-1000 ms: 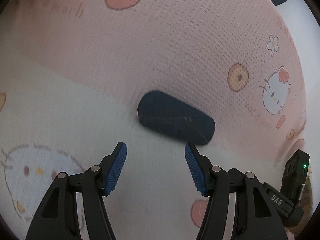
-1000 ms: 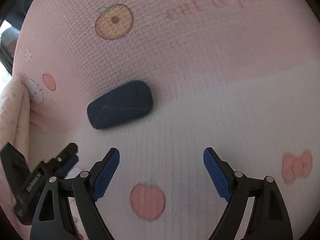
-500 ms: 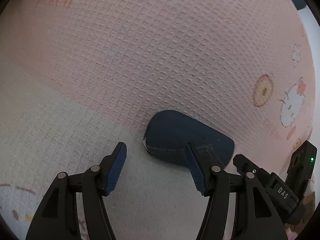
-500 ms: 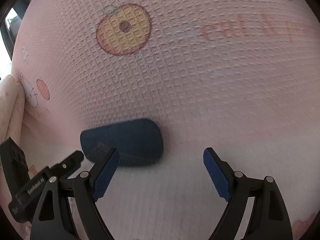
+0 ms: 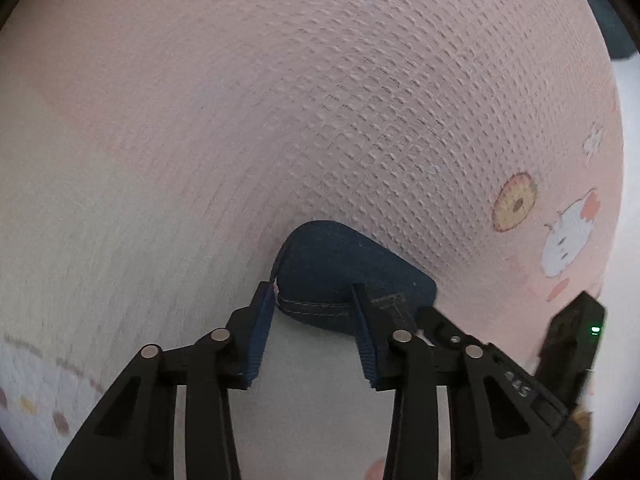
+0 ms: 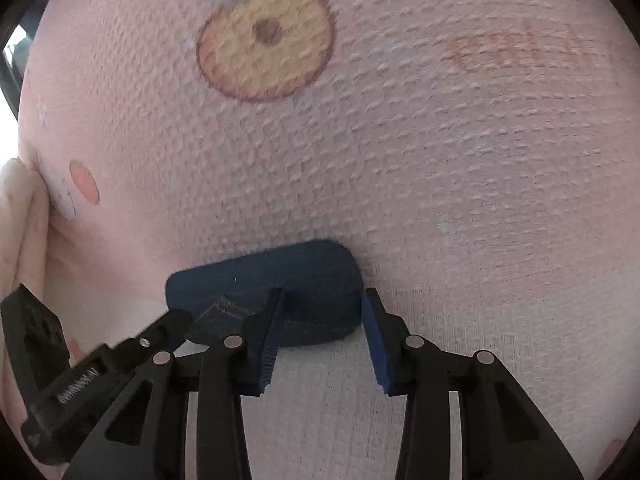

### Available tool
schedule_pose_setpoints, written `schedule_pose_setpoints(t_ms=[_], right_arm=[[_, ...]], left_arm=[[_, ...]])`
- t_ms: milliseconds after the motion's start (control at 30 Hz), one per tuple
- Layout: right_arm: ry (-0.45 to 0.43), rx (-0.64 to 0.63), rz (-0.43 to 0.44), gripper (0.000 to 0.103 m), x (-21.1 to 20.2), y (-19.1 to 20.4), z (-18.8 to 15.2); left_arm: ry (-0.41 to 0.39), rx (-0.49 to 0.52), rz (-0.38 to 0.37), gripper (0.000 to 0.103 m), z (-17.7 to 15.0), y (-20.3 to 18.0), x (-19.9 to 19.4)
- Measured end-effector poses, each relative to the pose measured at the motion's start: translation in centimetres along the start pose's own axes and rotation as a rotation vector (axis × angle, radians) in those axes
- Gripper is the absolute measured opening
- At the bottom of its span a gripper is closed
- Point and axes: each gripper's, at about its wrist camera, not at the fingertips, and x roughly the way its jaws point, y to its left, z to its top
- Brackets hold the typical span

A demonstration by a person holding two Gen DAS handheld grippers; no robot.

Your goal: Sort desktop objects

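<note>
Lying between both tools' fingers, denim pouch [image 5: 344,268] on pink cloth [image 5: 360,100]

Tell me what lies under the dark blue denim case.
The denim case lies flat on the pink-and-white waffle cloth, across the colour boundary. Anything hidden beneath it, or inside it, cannot be seen.

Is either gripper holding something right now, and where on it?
Both straddle the dark blue denim pouch: left gripper one end, right gripper the other. A firm hold cannot be told.
</note>
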Motion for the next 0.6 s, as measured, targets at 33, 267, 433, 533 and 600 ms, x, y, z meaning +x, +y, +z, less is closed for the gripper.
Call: schedule_pose_setpoints(t_ms=[33,267,433,533,600], right_arm=[[0.021,-0.004,0.007,0.036,0.1,0.1,0.0],[0.072,-0.224,0.016,0.031,-0.7,4.3,-2.9],[0.109,-0.247,-0.005,0.031,-1.2,2.9,-4.3],[0.104,-0.231,-0.009,0.032,-1.7,1.9,-4.6],[0.101,-0.191,-0.011,0.037,-1.8,1.1,-4.3]], left_arm=[[0.01,0.004,-0.007,0.04,-0.6,-0.2,-0.3],[0.078,0.035,-0.053,0.035,-4.5,-1.6,-2.7],[0.021,0.047,0.016,0.038,-4.7,-1.7,-4.3],[-0.008,0.068,0.071,0.055,-3.8,-1.9,-4.6],[-0.015,0.065,0.083,0.065,-2.6,-1.6,-4.4]])
